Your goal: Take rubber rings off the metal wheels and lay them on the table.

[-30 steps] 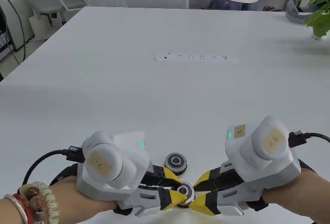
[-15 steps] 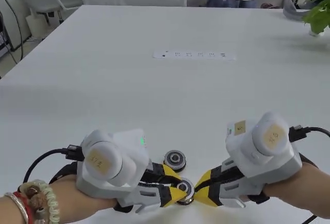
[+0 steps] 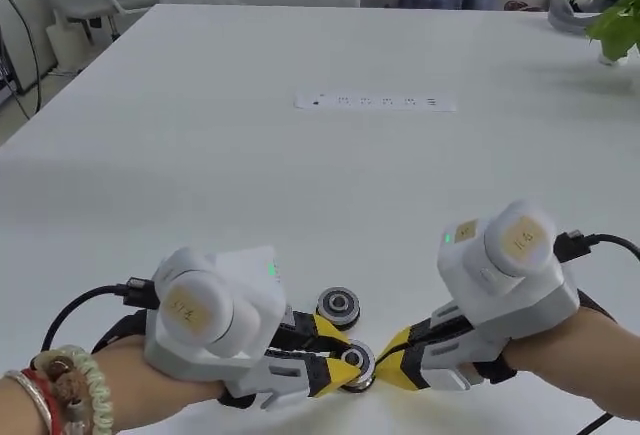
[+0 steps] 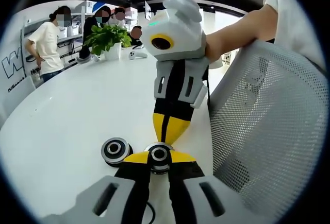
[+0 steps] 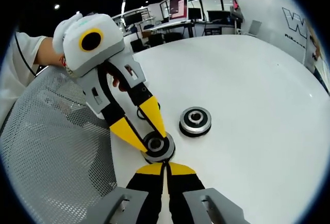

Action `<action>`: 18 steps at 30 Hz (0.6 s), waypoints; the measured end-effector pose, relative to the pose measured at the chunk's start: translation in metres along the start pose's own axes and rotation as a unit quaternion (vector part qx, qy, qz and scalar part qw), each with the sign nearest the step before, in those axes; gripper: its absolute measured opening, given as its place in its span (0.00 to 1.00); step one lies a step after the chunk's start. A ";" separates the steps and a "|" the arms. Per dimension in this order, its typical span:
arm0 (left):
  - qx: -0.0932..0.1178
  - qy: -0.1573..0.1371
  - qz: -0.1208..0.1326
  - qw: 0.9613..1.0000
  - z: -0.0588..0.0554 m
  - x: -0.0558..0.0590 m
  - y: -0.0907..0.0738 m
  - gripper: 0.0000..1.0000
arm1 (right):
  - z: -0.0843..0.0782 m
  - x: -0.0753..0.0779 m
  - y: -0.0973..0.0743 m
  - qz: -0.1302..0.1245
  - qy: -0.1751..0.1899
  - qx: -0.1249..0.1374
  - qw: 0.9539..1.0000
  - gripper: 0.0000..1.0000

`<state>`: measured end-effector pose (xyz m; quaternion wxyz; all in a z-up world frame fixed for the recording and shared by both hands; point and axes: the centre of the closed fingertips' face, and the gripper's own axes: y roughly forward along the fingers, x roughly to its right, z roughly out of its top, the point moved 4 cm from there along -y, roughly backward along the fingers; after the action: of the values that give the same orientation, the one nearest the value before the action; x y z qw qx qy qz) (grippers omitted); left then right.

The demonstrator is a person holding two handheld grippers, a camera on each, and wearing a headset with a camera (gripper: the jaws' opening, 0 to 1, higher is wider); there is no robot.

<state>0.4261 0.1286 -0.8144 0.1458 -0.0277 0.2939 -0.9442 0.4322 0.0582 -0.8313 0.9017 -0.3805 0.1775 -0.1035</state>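
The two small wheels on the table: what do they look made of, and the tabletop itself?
Far wheel: shiny silver centre, likely steel, with a matte black outer band that looks like rubber.
Near wheel: the same bright metal hub and dark rim, partly hidden.
Table: smooth matte white, probably laminate, though the look leaves that open.

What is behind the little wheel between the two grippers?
Another metal wheel lies flat on the white table, a little apart from it. The jaws hide the near wheel at its edges and whatever is under it.
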 end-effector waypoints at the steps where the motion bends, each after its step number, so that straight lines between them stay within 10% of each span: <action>1: 0.000 0.001 0.000 1.000 0.000 0.000 0.000 0.07 | 0.000 0.000 0.000 0.000 0.002 0.000 1.000 0.00; 18: 0.001 0.004 -0.002 1.000 0.000 0.001 0.000 0.07 | -0.002 0.001 -0.006 0.019 0.099 0.022 0.995 0.00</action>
<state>0.4255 0.1289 -0.8145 0.1429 -0.0245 0.2936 -0.9449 0.4323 0.0530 -0.8286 0.8899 -0.3446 0.2705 -0.1271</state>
